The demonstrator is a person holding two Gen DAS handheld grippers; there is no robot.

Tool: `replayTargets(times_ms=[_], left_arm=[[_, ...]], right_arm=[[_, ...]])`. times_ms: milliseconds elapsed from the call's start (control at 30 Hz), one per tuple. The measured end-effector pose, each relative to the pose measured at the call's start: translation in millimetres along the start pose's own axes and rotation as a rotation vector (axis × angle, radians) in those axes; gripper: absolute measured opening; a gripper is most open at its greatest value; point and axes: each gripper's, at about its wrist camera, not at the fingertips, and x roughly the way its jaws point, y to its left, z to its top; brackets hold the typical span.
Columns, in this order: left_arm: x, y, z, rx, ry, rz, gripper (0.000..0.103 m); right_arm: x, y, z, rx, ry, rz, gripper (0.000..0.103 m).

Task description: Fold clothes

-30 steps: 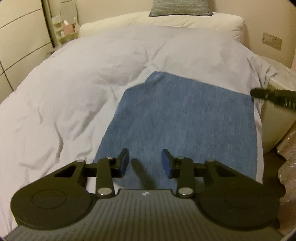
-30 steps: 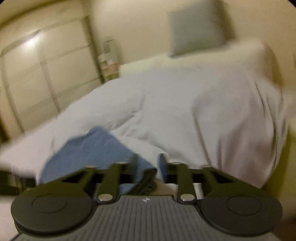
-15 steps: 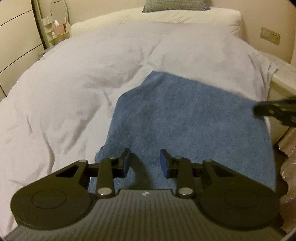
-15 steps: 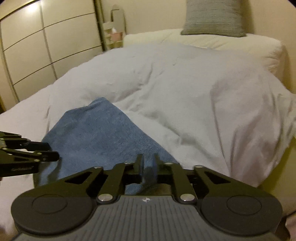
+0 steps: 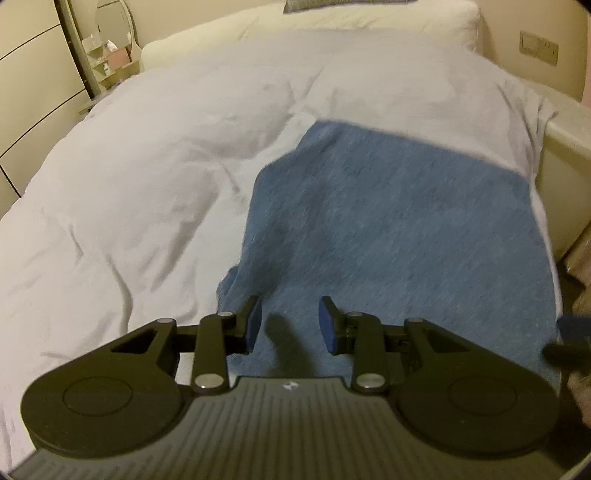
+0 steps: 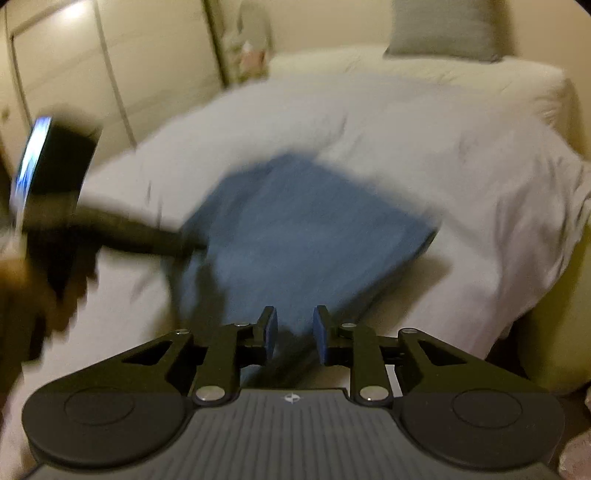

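A blue cloth [image 5: 388, 229] lies folded flat on the white duvet [image 5: 147, 184], near the bed's right side. My left gripper [image 5: 290, 317] hovers open just over the cloth's near left edge, with nothing between its blue pads. In the blurred right wrist view, the cloth [image 6: 303, 229] shows a folded edge at its right. My right gripper [image 6: 295, 328] is over its near corner, jaws opening, and the pads stand apart from the fabric. The left gripper [image 6: 177, 243] reaches in from the left there. The right gripper is a dark blur [image 5: 569, 343] at the left wrist view's right edge.
A grey pillow [image 6: 443, 33] leans on the wall at the bed's head. Wardrobe doors [image 6: 92, 74] and a small shelf [image 5: 107, 51] stand to the left. A pale ledge [image 5: 565, 140] runs along the bed's right side, under a wall socket [image 5: 538, 47].
My right gripper swung across toward the near side, and its jaws, shut on the cloth's corner before, have parted and let it go. The cloth now lies doubled over. The left gripper stayed open.
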Motion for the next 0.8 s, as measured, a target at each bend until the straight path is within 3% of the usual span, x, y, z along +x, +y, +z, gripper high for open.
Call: replayTargets(times_ms=[167,367,500,633,800], left_arm=[[2.3,3.6,-5.2,0.081,0.001,-0.04,0.03],[-3.4,17.1,22.8,0.198,-0.072,-0.111,0.03],[21.5,25.7,42.6,0.258,-0.1,-0.177,0.03],[62.0,26.4,51.9,0.286,-0.043,-0.204,0.032],[66.1,28.6,65.0,0.303,-0.115,-0.204,0.03]], right_arm=[[12.3,2.3,-12.8,0.052,0.061,-0.098,0.025],[-23.8,-1.1,16.6,0.16,-0.097,-0.166,0.033],[2.8,4.5,23.6,0.179,-0.07,-0.197,0.032],[44.6,-5.3,18.8,0.228,0.039,-0.231,0.033],[33.9,-24.8,49.4,0.284,-0.054,-0.288,0.034]])
